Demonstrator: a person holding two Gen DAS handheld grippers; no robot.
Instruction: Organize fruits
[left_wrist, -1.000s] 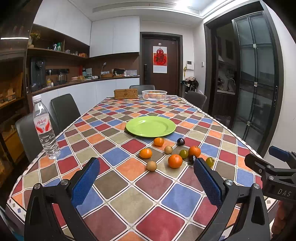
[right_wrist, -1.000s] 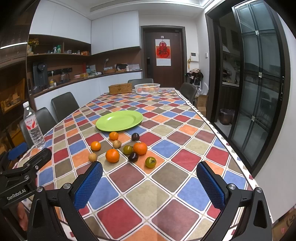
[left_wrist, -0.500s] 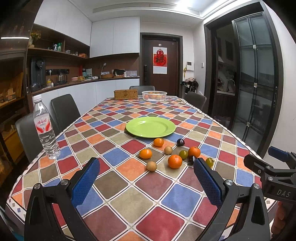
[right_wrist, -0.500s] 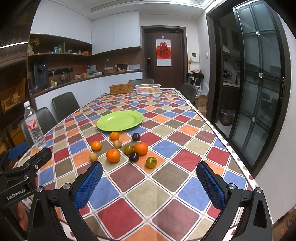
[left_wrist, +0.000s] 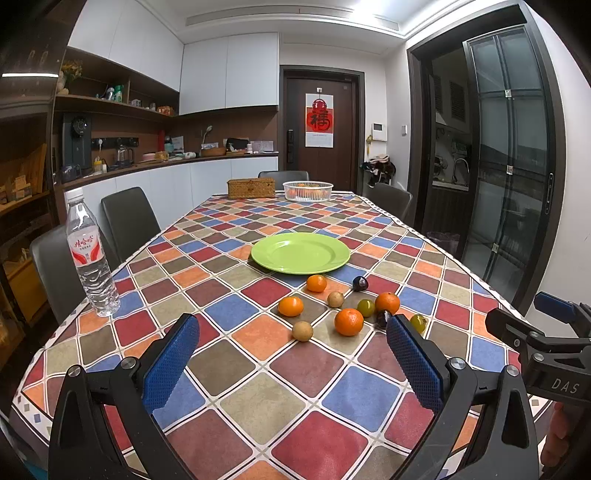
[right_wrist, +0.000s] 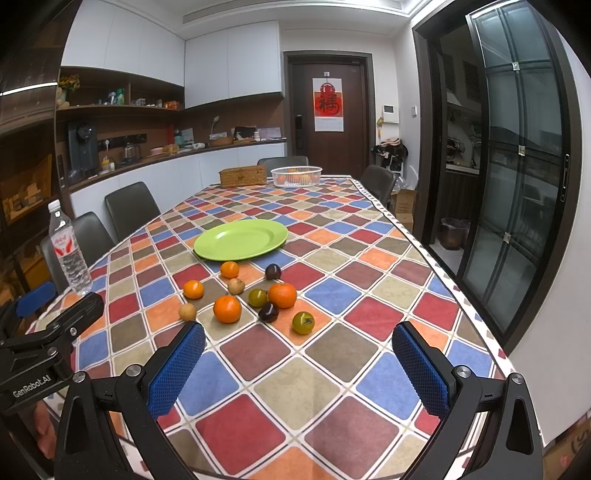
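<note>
A bare green plate (left_wrist: 300, 253) (right_wrist: 241, 239) lies mid-table on the chequered cloth. In front of it sit several loose fruits: oranges (left_wrist: 348, 321) (right_wrist: 226, 309), small brown fruits (left_wrist: 302, 330) (right_wrist: 187, 311), green ones (left_wrist: 365, 307) (right_wrist: 303, 322) and dark plums (left_wrist: 359, 283) (right_wrist: 273, 271). My left gripper (left_wrist: 291, 356) hovers open above the near table edge, short of the fruit, nothing between its fingers. My right gripper (right_wrist: 299, 363) is open too, just short of the green fruit. Each gripper shows at the edge of the other's view.
A water bottle (left_wrist: 90, 254) (right_wrist: 69, 252) stands near the left table edge. A wicker box (left_wrist: 251, 187) and a white basket of fruit (left_wrist: 307, 190) sit at the far end. Grey chairs (left_wrist: 127, 218) line the left side. The table's right edge (right_wrist: 458, 295) drops toward glass doors.
Both views have shifted only very slightly; the fruits and plate stay where they were, and both grippers remain open.
</note>
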